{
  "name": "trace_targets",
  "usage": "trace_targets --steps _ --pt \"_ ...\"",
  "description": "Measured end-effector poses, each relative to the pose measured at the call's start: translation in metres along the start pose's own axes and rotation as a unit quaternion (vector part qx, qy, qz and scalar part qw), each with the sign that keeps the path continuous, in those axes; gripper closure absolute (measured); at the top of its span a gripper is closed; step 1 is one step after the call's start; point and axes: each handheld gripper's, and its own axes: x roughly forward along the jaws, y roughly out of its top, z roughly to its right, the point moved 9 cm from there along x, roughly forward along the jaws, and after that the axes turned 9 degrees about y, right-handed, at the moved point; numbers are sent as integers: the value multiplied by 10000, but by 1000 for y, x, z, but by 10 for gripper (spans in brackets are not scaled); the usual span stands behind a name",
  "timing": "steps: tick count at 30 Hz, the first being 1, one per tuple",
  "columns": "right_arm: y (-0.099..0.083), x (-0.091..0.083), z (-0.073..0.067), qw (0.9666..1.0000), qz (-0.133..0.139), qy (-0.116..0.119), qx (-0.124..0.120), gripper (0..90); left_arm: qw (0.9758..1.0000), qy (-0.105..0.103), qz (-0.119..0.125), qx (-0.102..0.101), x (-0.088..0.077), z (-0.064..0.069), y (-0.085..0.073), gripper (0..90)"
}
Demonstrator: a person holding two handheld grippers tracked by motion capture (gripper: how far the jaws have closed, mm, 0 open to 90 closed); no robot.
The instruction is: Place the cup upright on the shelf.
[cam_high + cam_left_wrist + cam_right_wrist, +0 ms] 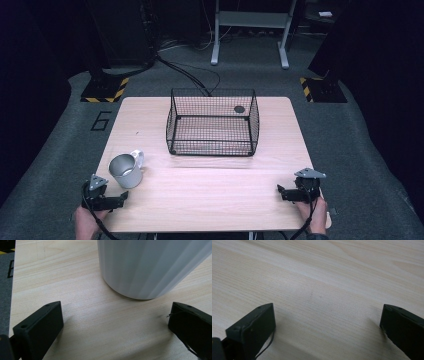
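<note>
1 mug (127, 170), 1 wire basket (212, 128), 2 grippers.

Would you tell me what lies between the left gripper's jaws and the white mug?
Only bare table: in the left gripper view, the left gripper stands open just short of the white mug, with wood between them.

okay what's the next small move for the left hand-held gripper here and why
Probably ease the left hand-held gripper forward around the mug: its jaws stand open, and the mug sits upright just ahead on the table, untouched.
</note>
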Motion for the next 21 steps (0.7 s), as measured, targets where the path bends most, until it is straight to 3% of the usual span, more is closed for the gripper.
trace_targets --steps 21 --pt "0 0 1 10000 22 41 30 0 9999 84 82 -90 1 -1 1 1"
